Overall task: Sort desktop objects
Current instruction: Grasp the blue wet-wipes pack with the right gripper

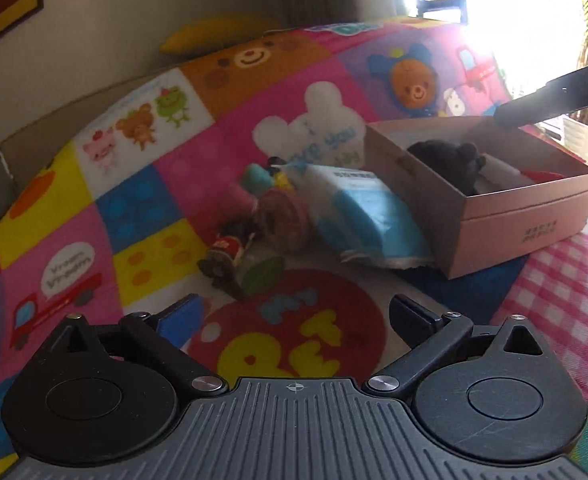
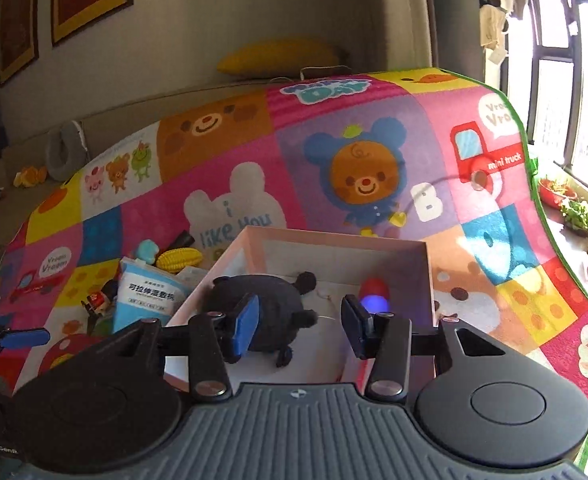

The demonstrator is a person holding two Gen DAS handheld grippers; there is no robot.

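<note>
The sorting looks partly done. The pink cardboard box (image 2: 428, 268) already holds a black plush toy (image 2: 265, 304) at its left side and a small red item with a blue glow (image 2: 375, 292) further right; a pale stick-like piece also lies in the box in the left wrist view, though what it is cannot be told.

Still out on the colourful play mat (image 1: 145, 200), just left of the box, sits a loose pile: a blue-and-white packet (image 1: 368, 216), a yellow corn toy (image 2: 178, 259), a teal piece (image 2: 146, 249), a small figure with a red label (image 1: 225, 254) and a round reddish-brown thing (image 1: 283, 216). These seem to be what is left to move.

The packet leans against the box's left wall. Its long axis runs from far-left to near-right in the left wrist view, with the torn end toward the near side. The figure lies tipped over on the mat, its long axis roughly parallel to the packet's.

The right gripper (image 2: 300, 322) hangs over the near part of the box, jaws spread apart and empty, the plush just beyond its left finger. The left gripper (image 1: 294, 312) hovers near the pile, jaws wide, holding nothing.
</note>
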